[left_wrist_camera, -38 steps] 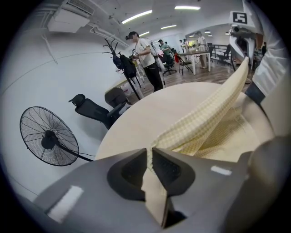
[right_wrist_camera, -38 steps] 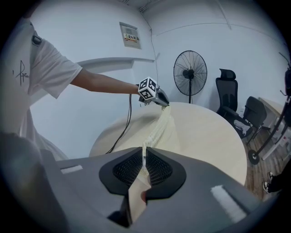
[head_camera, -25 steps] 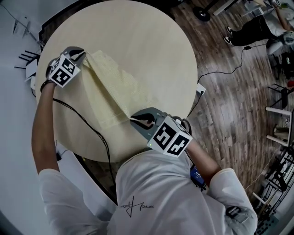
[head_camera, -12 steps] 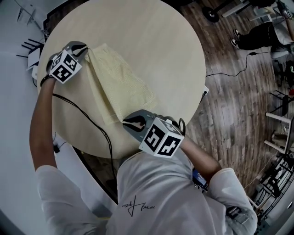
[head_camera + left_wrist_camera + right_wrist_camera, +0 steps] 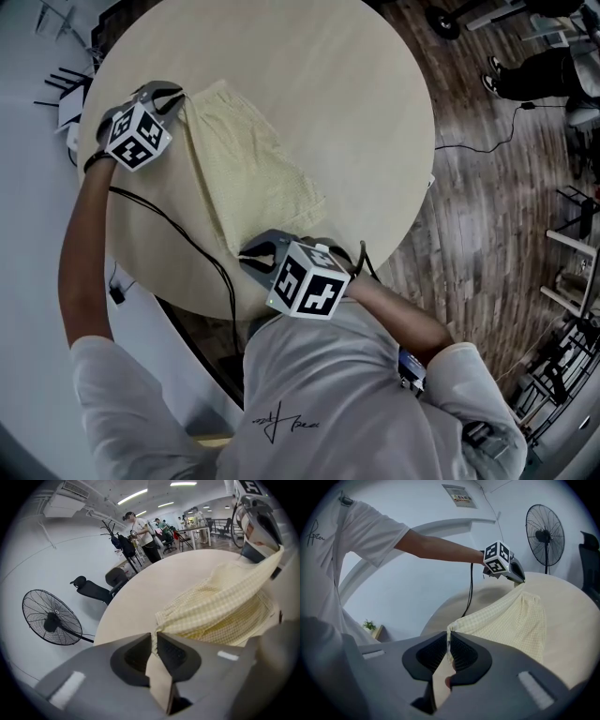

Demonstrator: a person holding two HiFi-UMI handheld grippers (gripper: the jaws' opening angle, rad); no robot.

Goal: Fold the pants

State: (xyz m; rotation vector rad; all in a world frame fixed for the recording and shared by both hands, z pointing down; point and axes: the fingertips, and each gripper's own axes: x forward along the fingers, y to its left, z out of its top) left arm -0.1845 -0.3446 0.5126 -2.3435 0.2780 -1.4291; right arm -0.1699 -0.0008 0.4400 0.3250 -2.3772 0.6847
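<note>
The pale yellow checked pants [image 5: 246,167] lie folded lengthwise on the round wooden table [image 5: 319,84], stretched between both grippers. My left gripper [image 5: 175,95] is shut on one end of the pants [image 5: 220,606] at the table's far left. My right gripper [image 5: 251,257] is shut on the other end of the pants [image 5: 506,616] near the table's front edge. In both gripper views the cloth runs taut and slightly raised from the pinched corner to the other gripper.
A black cable [image 5: 178,246] trails from the left gripper over the table edge. A standing fan [image 5: 51,620] and an office chair [image 5: 96,590] stand beside the table. People [image 5: 140,529] stand far off. Wooden floor [image 5: 487,216] lies to the right.
Both grippers have drawn the pants toward the near-left side of the table, the right one moving farther toward the front edge. The cloth has come to lie straighter.
</note>
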